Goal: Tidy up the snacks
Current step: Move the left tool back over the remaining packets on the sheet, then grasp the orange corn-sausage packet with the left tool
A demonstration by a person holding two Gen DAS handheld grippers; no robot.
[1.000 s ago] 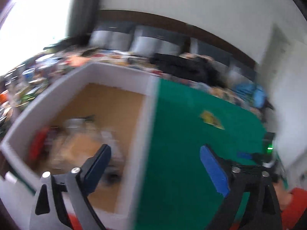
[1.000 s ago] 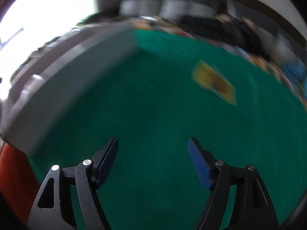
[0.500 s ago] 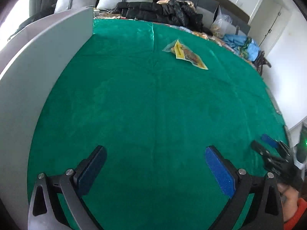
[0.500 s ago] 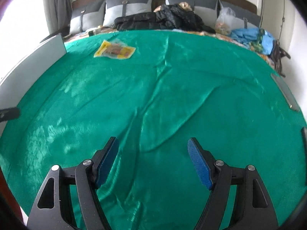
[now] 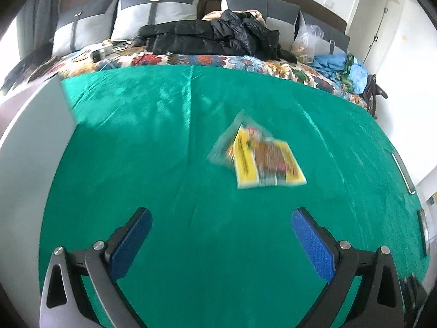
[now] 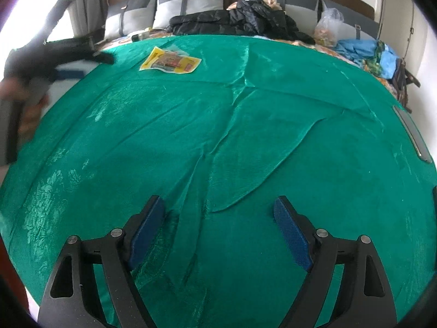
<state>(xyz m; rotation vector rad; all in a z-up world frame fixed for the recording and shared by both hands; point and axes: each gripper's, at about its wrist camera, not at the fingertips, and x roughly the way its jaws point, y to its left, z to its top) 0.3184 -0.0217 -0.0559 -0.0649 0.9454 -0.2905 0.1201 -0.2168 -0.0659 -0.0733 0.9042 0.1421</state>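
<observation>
One yellow snack packet (image 5: 262, 161) with a clear plastic edge lies flat on the green cloth (image 5: 169, 180), at about one o'clock ahead of my left claw (image 5: 221, 232) and well apart from it. From my right-wrist view the same packet (image 6: 170, 61) sits far off at eleven o'clock, near the cloth's back edge. It is the only snack I can see loose on the cloth, so I judge the sorting nearly done, with this packet left to pick up and put away. At nine o'clock in the left view stands the white wall of a box (image 5: 30, 147); its inside is hidden. My left claw is spread wide and empty, touching nothing. My right claw (image 6: 218, 225) has just been opening wider; nothing lies between its blue pads (image 6: 291, 232), which hang over wrinkled cloth. Beyond the cloth lie a black jacket (image 5: 213, 37) and grey pillows (image 5: 153, 11).
</observation>
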